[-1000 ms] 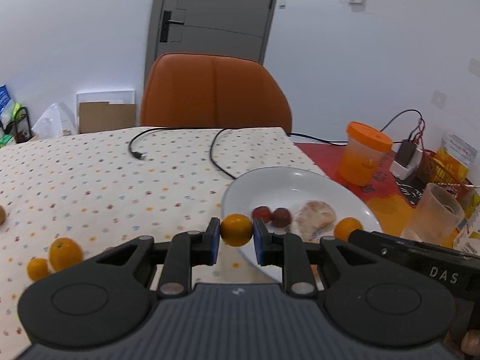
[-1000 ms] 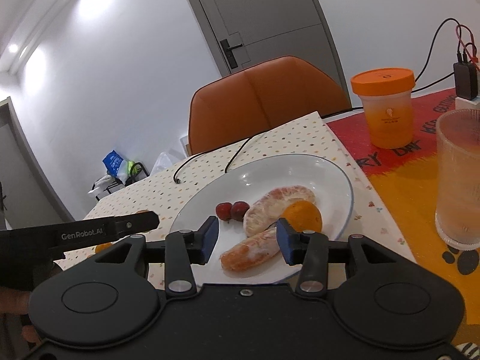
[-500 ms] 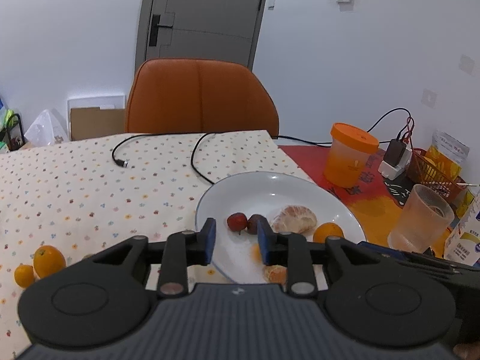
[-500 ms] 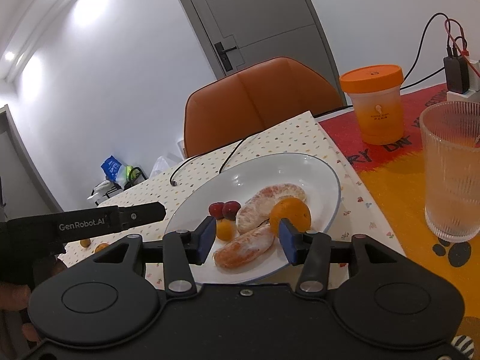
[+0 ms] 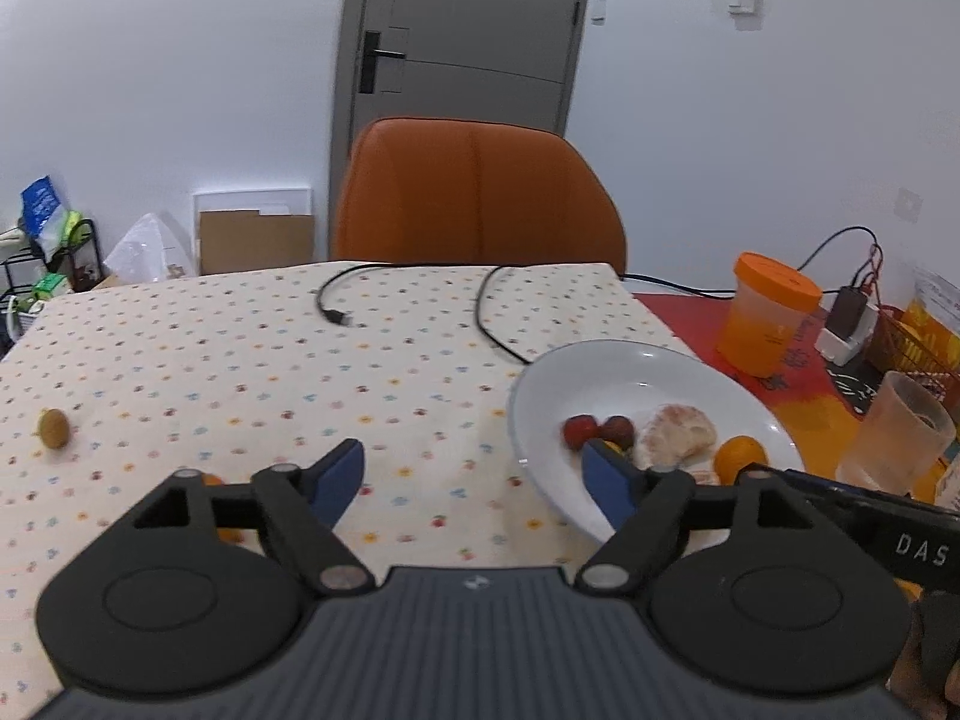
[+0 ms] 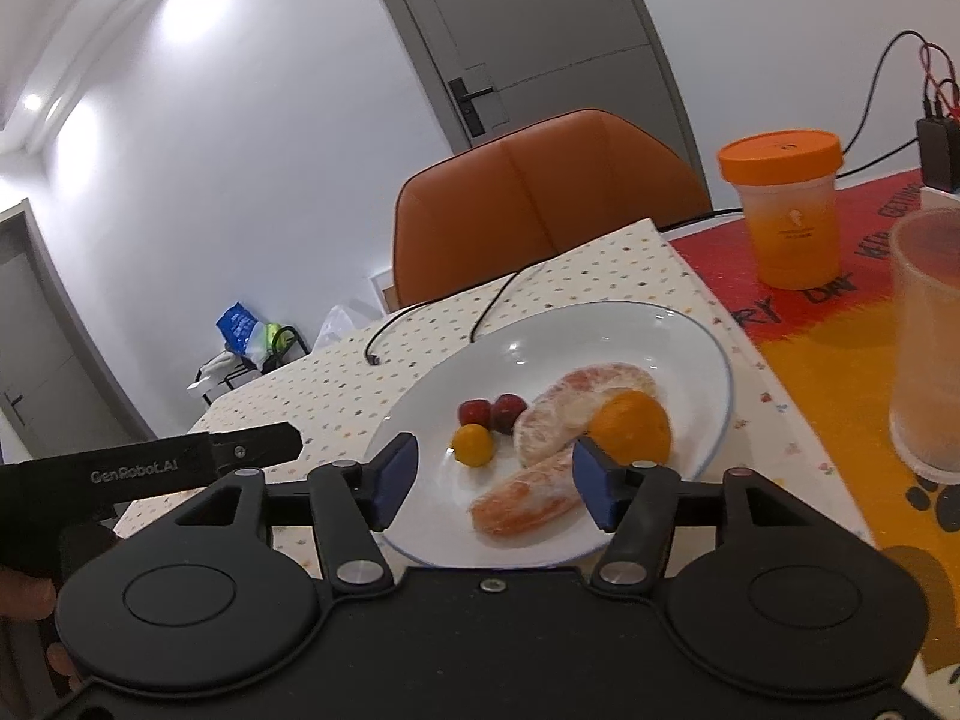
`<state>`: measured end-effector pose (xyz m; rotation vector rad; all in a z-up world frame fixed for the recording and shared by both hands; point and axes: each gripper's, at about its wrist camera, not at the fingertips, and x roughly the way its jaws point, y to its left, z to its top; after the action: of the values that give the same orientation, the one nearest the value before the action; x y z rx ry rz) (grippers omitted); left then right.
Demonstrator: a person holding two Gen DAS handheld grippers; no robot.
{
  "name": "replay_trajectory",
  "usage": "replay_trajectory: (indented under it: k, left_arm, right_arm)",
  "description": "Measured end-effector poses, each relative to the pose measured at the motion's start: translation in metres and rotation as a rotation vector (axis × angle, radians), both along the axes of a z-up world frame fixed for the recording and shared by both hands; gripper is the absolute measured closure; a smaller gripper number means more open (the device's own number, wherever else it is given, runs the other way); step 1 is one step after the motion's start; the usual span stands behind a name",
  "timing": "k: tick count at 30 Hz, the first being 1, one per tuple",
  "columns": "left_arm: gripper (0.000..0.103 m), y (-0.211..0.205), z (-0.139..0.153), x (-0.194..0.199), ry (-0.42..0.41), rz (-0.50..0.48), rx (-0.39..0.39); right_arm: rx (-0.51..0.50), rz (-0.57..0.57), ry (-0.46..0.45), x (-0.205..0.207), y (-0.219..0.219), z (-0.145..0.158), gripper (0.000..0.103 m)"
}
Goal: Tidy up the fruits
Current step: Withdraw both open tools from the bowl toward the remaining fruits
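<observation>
Two tools gape empty: left tool over the tabletop, right tool above the plate, where the kumquat sits. Next fetch: the stray fruit, needing a leftward reach.

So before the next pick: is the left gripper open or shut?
Open: the left gripper has its blue pads spread wide, nothing between them.

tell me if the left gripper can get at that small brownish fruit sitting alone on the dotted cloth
Probably yes. The left gripper is open and empty, and the small brownish fruit lies by itself on the dotted tablecloth, off to the gripper's left, with only bare cloth between them. It would need to swing left.
</observation>
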<state>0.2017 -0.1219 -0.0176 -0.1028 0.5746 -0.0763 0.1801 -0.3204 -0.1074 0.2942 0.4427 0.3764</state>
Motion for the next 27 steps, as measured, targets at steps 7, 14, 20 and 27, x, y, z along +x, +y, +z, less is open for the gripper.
replay_trajectory:
  k: [7,14,20,27]
  left_arm:
    - [0.014,0.026,0.0,-0.009,0.001,0.048,0.013]
    - [0.013,0.055,0.002,-0.019,-0.004,0.096,0.015]
    - [0.013,0.079,0.004,-0.026,-0.014,0.138,0.015]
    - [0.013,0.101,0.004,-0.033,-0.014,0.177,0.01]
  right_arm:
    - [-0.016,0.023,-0.011,0.002,0.02,0.004,0.036]
    - [-0.031,0.045,-0.03,0.003,0.044,0.01,0.028]
    - [-0.046,0.073,-0.039,0.004,0.063,0.015,0.027]
    - [-0.079,0.129,-0.047,0.004,0.089,0.018,0.027]
